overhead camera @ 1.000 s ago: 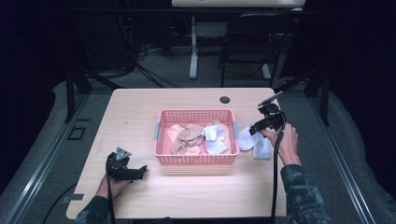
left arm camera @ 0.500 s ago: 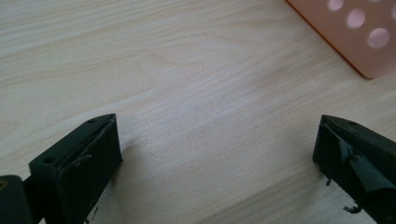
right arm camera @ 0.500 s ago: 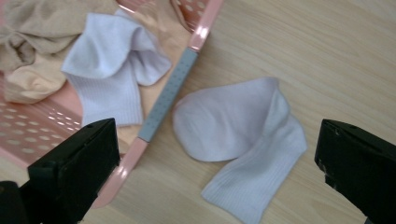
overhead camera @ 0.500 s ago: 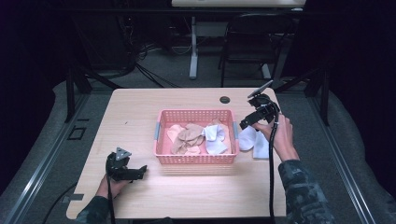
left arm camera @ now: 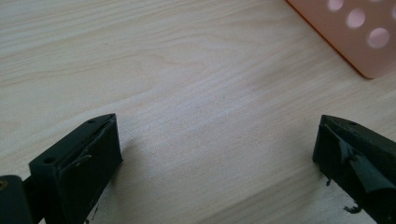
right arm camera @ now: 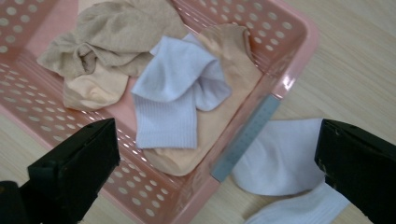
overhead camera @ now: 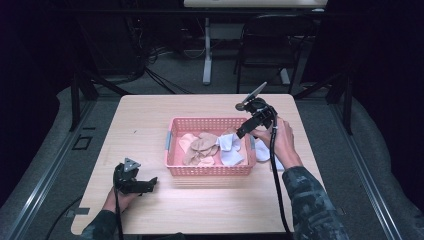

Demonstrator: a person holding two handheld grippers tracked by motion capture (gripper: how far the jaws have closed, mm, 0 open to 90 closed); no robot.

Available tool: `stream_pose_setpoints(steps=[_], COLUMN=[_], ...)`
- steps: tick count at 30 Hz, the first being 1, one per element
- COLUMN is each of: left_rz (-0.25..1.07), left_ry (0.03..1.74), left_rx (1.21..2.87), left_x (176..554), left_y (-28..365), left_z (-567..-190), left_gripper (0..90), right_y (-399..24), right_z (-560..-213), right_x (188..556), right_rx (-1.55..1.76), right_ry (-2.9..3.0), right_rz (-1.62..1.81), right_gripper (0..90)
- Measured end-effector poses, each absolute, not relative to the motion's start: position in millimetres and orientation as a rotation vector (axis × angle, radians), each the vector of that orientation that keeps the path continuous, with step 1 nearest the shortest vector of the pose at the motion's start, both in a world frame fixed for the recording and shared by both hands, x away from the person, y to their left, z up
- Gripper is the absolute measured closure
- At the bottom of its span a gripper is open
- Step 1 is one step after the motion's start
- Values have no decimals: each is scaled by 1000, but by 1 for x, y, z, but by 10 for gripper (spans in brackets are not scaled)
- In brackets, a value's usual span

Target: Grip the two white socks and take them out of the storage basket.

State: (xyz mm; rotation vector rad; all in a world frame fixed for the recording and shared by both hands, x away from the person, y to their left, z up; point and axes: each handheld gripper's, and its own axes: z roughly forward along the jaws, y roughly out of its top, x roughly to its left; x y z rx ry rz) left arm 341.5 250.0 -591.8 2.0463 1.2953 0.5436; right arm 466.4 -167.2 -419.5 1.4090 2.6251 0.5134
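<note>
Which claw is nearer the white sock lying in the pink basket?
The right. The right claw hangs open just above the basket's right end, beside the white sock. The left claw rests open on the table, off the basket's near-left corner.

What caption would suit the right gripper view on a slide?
Open right gripper above a pink basket of beige and white socks, more white socks lying outside.

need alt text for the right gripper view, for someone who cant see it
A pink basket on a wooden table holds a white sock lying over beige socks. More white socks lie on the table just outside the basket's wall. The right gripper hangs above with its black jaws wide open and nothing between them.
</note>
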Motion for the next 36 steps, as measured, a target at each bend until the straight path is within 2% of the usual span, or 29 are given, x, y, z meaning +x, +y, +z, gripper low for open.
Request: stream_pose_setpoints(steps=[19, 36], left_rz=[546, 545], left_ry=[1294, 1292], left_rx=[2044, 2045], left_x=[342, 342], left_y=[250, 250], left_z=[-592, -592], left_gripper=[8, 8], right_y=[-112, -102], right_z=[-460, -505], right_x=[477, 490], right_rx=[1348, 1432], right_ry=[2745, 2749], right_rz=[411, 329], right_gripper=[9, 69])
